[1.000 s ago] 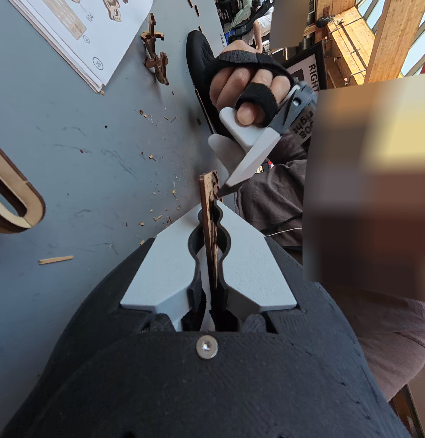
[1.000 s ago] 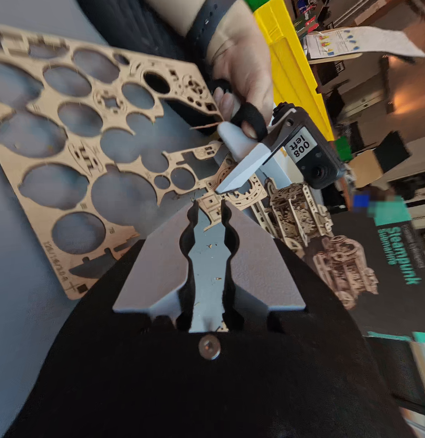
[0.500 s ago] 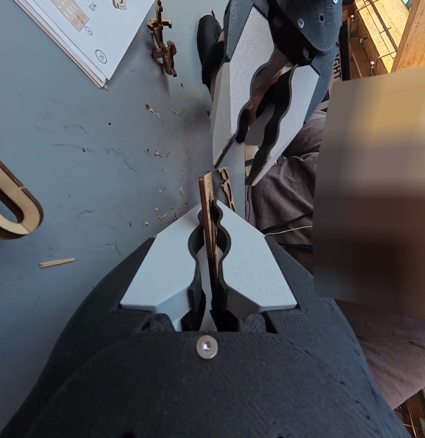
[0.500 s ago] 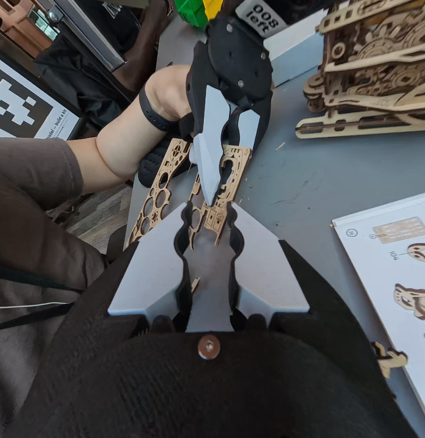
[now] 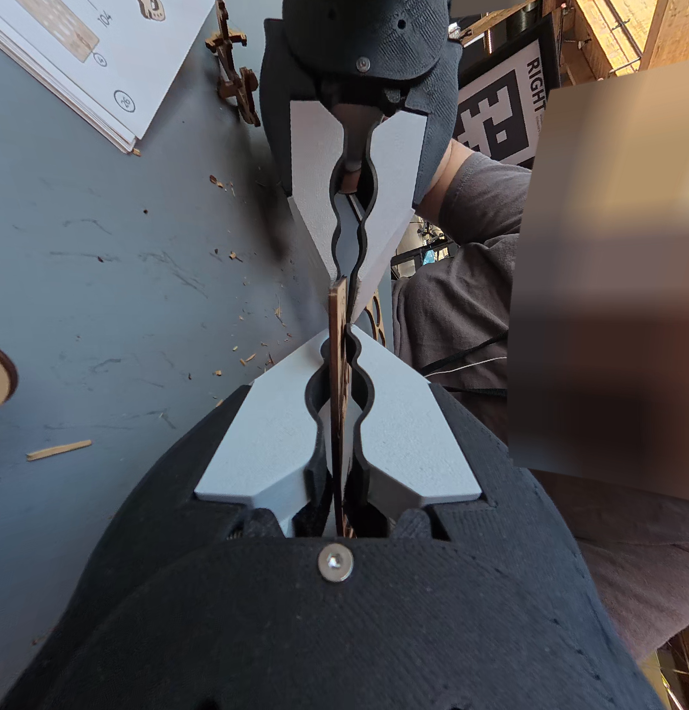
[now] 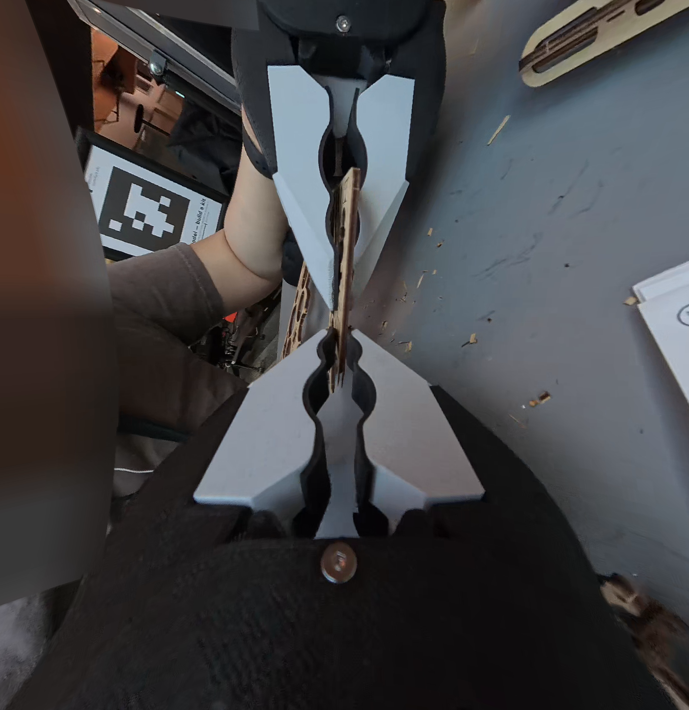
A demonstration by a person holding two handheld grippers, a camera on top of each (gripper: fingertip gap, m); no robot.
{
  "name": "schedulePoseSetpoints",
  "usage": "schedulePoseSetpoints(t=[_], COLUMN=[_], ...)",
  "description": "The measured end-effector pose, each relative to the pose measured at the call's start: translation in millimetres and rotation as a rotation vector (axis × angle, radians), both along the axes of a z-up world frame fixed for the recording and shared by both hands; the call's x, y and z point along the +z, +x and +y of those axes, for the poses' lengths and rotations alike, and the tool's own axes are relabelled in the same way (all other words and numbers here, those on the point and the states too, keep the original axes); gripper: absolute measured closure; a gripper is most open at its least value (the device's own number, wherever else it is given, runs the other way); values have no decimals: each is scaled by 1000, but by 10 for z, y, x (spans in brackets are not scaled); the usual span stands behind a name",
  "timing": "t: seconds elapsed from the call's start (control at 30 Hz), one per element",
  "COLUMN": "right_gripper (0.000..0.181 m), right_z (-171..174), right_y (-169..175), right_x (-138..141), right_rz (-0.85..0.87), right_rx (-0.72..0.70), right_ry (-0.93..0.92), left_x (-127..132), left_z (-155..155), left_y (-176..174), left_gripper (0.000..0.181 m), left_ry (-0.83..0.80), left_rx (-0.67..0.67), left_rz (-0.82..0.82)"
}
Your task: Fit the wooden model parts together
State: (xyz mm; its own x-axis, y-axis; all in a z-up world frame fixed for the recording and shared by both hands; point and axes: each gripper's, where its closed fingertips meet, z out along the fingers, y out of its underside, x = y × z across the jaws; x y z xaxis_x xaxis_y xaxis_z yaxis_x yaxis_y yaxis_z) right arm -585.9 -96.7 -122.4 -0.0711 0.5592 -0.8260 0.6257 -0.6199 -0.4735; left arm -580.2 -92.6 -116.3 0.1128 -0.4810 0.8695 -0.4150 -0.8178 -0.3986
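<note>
Grey table (image 5: 104, 307) bears wood chips (image 5: 250, 359); a white booklet (image 5: 85, 57); a small wooden piece (image 5: 235, 80).

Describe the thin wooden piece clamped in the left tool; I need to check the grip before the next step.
The thin laser-cut wooden piece is a flat, light-brown plywood strip with dark burnt edges and small cut-outs, seen edge-on. It stands between the grey fingers of the left tool, which is shut on it, and sticks out past their tips. Its far end lies between the fingertips of the right tool; whether they are pinching it cannot be told.
</note>
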Motion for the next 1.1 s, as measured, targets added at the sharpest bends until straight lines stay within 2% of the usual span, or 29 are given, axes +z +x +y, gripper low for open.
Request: schedulePoseSetpoints(t=[0.2,0.53,1.1], right_gripper=[179,175,177], right_z=[6,62,46], right_y=[9,-28,-26], right_x=[6,-13,-31], right_rz=[24,8,-8], right_rx=[-4,-48,-29], right_ry=[14,14,20], left_x=[-52,-61,-101], left_z=[-82,-59,-105], left_y=[19,7,4], left_gripper=[180,181,181], left_ry=[10,-36,-25], left_rx=[-41,-27,-53], left_rz=[40,35,63])
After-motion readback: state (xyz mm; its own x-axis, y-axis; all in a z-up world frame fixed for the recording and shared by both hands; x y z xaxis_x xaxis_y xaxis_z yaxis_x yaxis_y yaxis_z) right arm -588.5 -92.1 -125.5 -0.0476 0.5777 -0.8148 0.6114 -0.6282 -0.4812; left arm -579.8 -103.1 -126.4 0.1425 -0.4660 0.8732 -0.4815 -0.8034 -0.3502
